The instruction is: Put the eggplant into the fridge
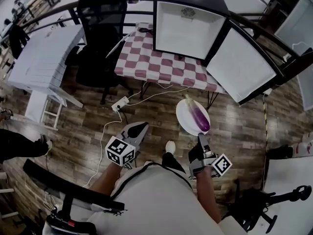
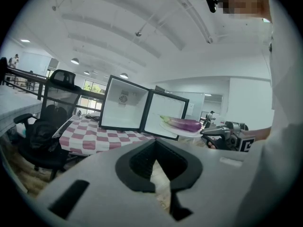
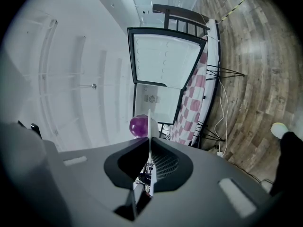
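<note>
A purple eggplant (image 1: 199, 117) lies on a white plate (image 1: 187, 112), and my right gripper (image 1: 201, 138) is shut on the plate's near rim, carrying it level above the wooden floor. In the right gripper view the plate (image 3: 149, 122) shows edge-on between the jaws, with the eggplant (image 3: 139, 126) beside it. The small black fridge (image 1: 188, 28) stands ahead on a red-checked table (image 1: 146, 60), its door (image 1: 242, 65) swung wide open to the right and its white inside bare. My left gripper (image 1: 139, 129) hangs shut and holds nothing, left of the plate. The left gripper view shows the eggplant (image 2: 182, 123) and the fridge (image 2: 125, 109).
A black office chair (image 1: 100, 33) stands left of the table. White furniture (image 1: 44, 58) sits further left. A power strip (image 1: 120, 103) and its cables lie on the floor in front of the table. A dark curved rail (image 1: 58, 11) runs behind the fridge.
</note>
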A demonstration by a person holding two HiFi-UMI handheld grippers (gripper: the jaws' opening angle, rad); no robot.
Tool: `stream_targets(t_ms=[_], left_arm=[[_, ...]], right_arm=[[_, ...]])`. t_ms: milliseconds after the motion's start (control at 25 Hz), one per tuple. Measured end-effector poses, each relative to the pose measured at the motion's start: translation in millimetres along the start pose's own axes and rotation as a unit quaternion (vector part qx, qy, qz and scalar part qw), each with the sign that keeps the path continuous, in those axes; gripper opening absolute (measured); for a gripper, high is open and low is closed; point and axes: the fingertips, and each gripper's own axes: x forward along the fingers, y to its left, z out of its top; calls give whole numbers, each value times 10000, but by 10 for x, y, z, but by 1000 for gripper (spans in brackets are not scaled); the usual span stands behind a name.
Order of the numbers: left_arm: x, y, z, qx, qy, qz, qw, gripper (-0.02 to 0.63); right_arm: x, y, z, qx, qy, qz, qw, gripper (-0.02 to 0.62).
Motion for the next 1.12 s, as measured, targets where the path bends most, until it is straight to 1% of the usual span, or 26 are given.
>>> stream_targets(t_ms=[520,800,1120], left_arm=[[785,179,338,-18,-36,173,9998,5],[1185,166,462,-35,-18,270,9996,5],[1587,187,579,-65,-61,434,9990,5]], right_arm=[[679,-38,664,-75,302,68,9995,25],[883,-117,1000,-82,480,-2,9988,25],[1120,-161,1332,-110,719,16,9973,25]])
